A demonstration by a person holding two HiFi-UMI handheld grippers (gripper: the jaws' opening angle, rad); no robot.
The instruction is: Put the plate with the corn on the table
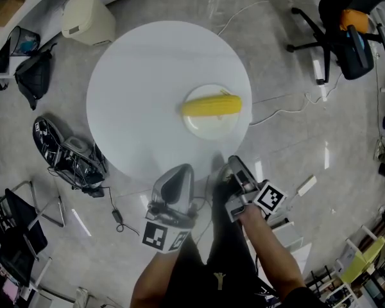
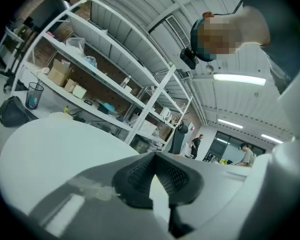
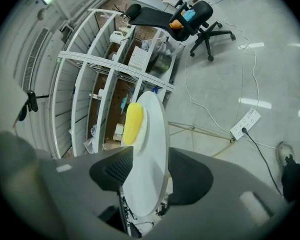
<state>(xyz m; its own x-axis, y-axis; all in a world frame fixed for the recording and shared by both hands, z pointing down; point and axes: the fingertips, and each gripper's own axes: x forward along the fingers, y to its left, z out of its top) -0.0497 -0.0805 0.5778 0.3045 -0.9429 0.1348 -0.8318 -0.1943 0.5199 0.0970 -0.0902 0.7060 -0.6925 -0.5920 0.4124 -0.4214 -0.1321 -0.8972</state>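
A yellow corn cob [image 1: 212, 105] lies on a small white plate [image 1: 210, 126], which rests on the round white table [image 1: 141, 95] toward its right side. Both grippers hang at the table's near edge, short of the plate. My left gripper [image 1: 179, 171] has its fingertips together with nothing held; the left gripper view shows its tips meeting [image 2: 155, 159] over the tabletop [image 2: 50, 154]. My right gripper [image 1: 234, 165] stands open and empty. The right gripper view looks between its jaws [image 3: 150, 166] along the table [image 3: 155, 149] to the plate [image 3: 144, 115] and the corn [image 3: 134, 123].
A cream bin [image 1: 88, 16] stands beyond the table at the back left. A black office chair [image 1: 340, 34] is at the far right. Bags [image 1: 64, 153] lie on the floor left of the table. A power strip [image 1: 306, 185] and cables lie to the right.
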